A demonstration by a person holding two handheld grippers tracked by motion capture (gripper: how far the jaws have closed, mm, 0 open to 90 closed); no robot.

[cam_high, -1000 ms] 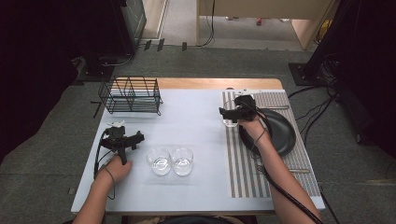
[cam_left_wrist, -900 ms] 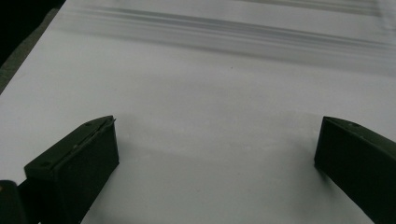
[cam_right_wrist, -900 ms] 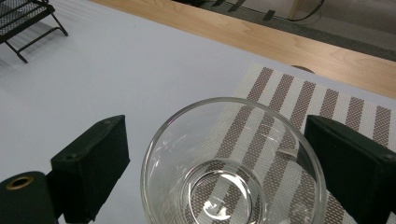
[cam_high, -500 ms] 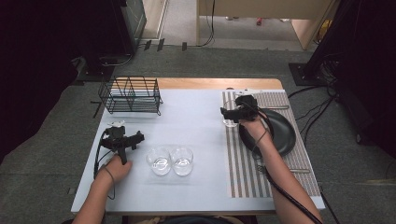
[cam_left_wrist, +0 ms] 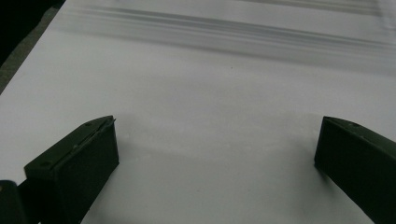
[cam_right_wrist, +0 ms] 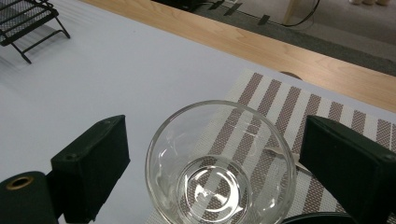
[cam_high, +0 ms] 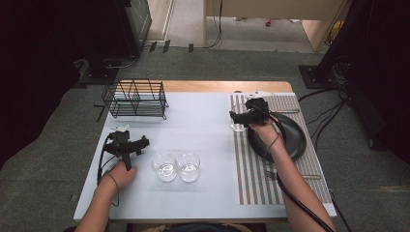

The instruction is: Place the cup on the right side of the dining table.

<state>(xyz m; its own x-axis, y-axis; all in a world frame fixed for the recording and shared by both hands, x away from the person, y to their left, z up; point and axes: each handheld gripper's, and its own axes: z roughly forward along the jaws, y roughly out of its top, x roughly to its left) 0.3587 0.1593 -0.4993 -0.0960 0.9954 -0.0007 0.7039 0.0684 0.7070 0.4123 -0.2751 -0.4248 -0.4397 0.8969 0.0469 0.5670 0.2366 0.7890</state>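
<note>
A clear empty glass stands upright on the left edge of the striped placemat, beside the black plate. My right gripper is open, with one jaw on each side of the glass and a gap on both sides. In the high view the right gripper sits at the mat's far left corner. My left gripper hovers low over the white table at the left, open, with nothing between its jaws. Two more clear glasses stand side by side just right of it.
A black wire rack stands at the table's far left; its foot shows in the right gripper view. A bare wooden strip runs along the table's far edge. Cutlery lies on the mat near the plate.
</note>
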